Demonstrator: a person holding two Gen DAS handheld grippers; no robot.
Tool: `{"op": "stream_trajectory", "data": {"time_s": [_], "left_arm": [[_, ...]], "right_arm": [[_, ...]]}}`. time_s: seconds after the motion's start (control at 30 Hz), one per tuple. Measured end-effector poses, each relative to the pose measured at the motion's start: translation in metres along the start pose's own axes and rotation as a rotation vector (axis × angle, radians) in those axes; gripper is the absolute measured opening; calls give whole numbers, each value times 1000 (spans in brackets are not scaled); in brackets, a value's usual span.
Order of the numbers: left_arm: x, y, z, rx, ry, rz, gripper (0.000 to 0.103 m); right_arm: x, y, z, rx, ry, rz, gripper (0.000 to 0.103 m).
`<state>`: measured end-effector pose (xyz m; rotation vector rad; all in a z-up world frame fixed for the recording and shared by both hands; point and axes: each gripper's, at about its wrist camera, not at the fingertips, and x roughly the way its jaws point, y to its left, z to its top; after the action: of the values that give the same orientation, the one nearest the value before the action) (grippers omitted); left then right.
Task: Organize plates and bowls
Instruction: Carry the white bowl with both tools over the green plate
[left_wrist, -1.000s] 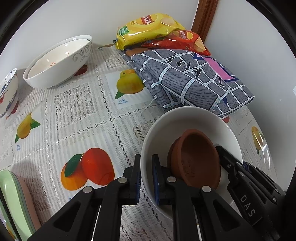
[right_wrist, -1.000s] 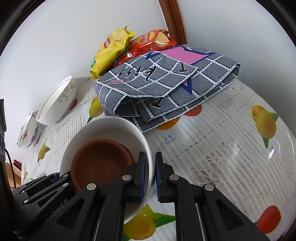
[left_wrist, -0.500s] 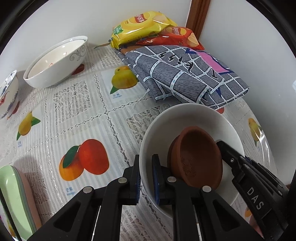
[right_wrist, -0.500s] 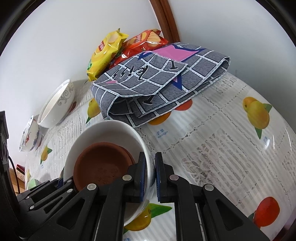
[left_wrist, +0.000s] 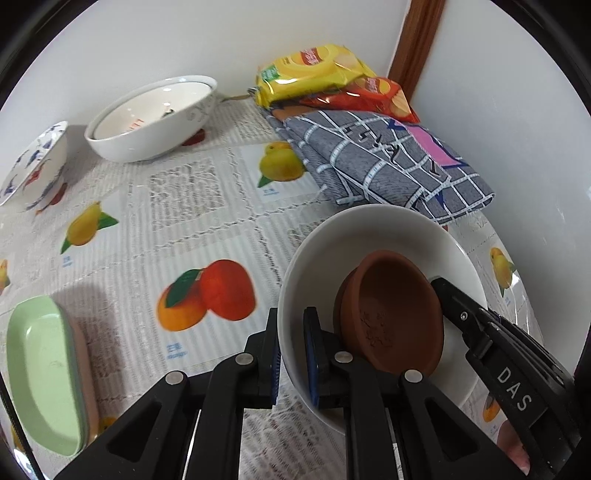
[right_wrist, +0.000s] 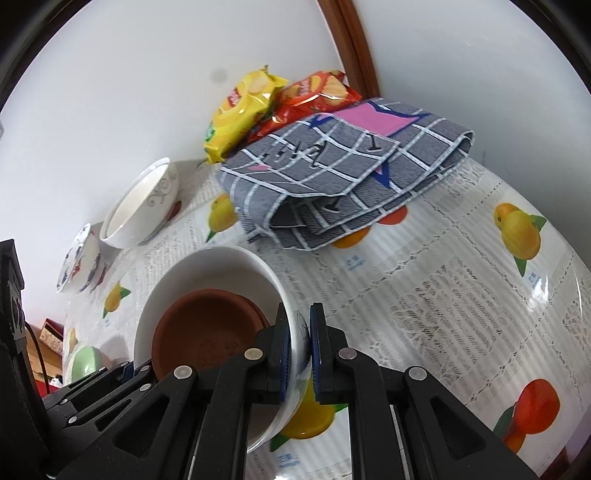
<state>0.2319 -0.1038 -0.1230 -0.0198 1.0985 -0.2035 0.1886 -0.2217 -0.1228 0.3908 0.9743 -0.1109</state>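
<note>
A white bowl (left_wrist: 373, 236) with a brown clay dish (left_wrist: 391, 314) inside is held above the fruit-print tablecloth. My left gripper (left_wrist: 291, 354) is shut on the bowl's near left rim. My right gripper (right_wrist: 297, 350) is shut on the opposite rim of the white bowl (right_wrist: 210, 273), with the clay dish (right_wrist: 199, 332) showing inside. A large white bowl (left_wrist: 147, 122) stands at the back wall. A blue-and-red patterned bowl (left_wrist: 33, 166) is to its left. A green dish (left_wrist: 40, 373) stacked on a pink one lies at the near left.
A folded grey checked cloth (left_wrist: 384, 162) lies in the back right corner with yellow (left_wrist: 314, 70) and red (left_wrist: 365, 99) snack bags behind it. White walls close the back and right. The tablecloth (left_wrist: 177, 229) spans the middle.
Both grippers have carried the white bowl with the clay dish leftward and away from the cloth. The green dish and the patterned bowl have come further into view.
</note>
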Motion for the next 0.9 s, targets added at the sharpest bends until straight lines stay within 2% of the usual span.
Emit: {"op": "stream_trajectory", "data": {"time_s": [0.6, 0.9], "left_arm": [[-41, 38, -12, -60, -54, 64, 12], [-56, 56, -16, -94, -66, 81, 12]], "right_arm": [[-17, 44, -12, -83, -24, 104, 10], [-24, 64, -15, -107, -31, 118, 11]]}}
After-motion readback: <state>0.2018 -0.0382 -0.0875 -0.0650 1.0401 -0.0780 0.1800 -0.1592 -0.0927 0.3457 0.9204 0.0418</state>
